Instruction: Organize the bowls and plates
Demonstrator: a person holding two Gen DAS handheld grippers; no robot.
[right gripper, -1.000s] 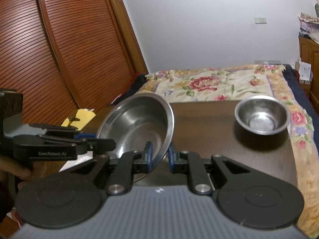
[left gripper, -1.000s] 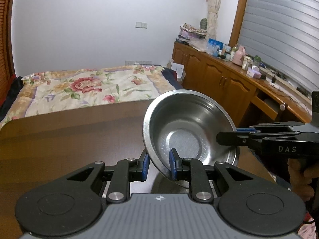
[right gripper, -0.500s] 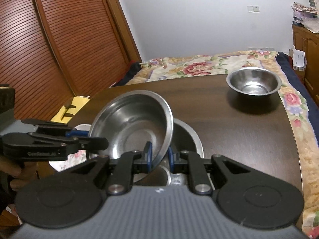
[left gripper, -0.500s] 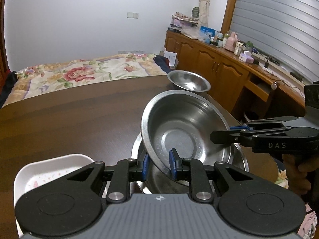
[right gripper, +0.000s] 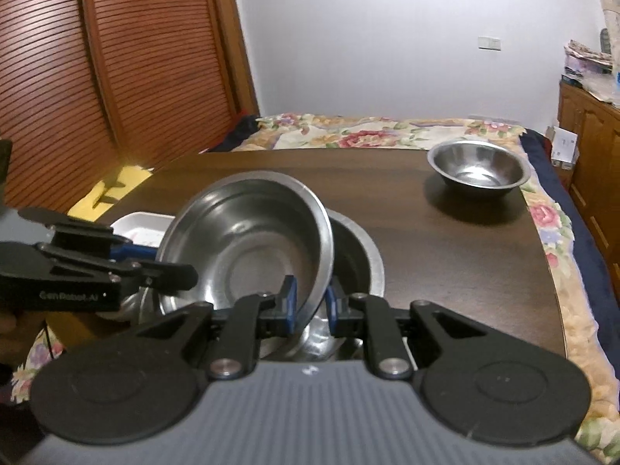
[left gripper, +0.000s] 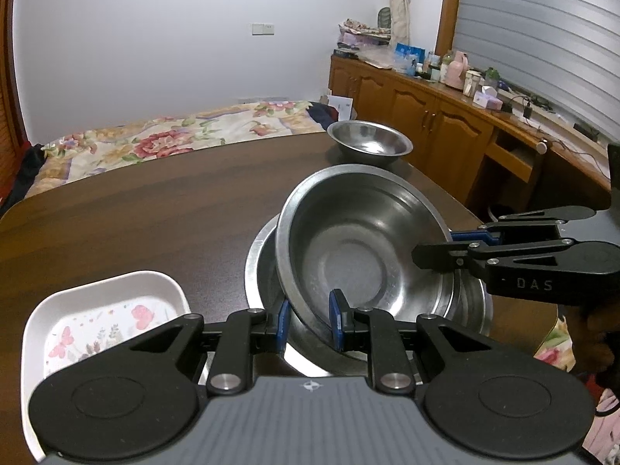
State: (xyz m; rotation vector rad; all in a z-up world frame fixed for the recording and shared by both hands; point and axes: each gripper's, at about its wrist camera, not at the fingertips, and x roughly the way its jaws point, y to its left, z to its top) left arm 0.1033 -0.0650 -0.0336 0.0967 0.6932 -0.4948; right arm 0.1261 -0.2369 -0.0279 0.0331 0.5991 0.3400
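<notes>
A: The left claw (left gripper: 308, 323) has its blue pads pinched on the near rim of the tilted steel bowl (left gripper: 364, 252). The right claw (right gripper: 310, 304) grips the opposite rim of that same bowl, so both hold it at once.

B: And where does the bowl sit?

A: It is tipped on edge inside a wider steel basin (left gripper: 263, 267), its lower edge down in the basin and its open side facing the left wrist camera. Whether it touches the basin floor I cannot tell.

B: What lies around it?

A: The basin rests on a dark brown wooden counter (left gripper: 135, 217). Just to its left is a white rectangular tray (left gripper: 104, 310) with butterflies and flowers printed on its inside; nothing lies in it. Towards the far right corner of the counter, well apart, stands a smaller steel bowl (right gripper: 478, 168), upright and empty.

B: And the room?

A: Beyond the counter is a bed with a floral cover (left gripper: 162, 141) against a plain white wall (left gripper: 155, 38). Wooden cabinets (left gripper: 418, 116) with cluttered tops run along one side, and slatted wooden doors (right gripper: 97, 58) stand on the other.
</notes>
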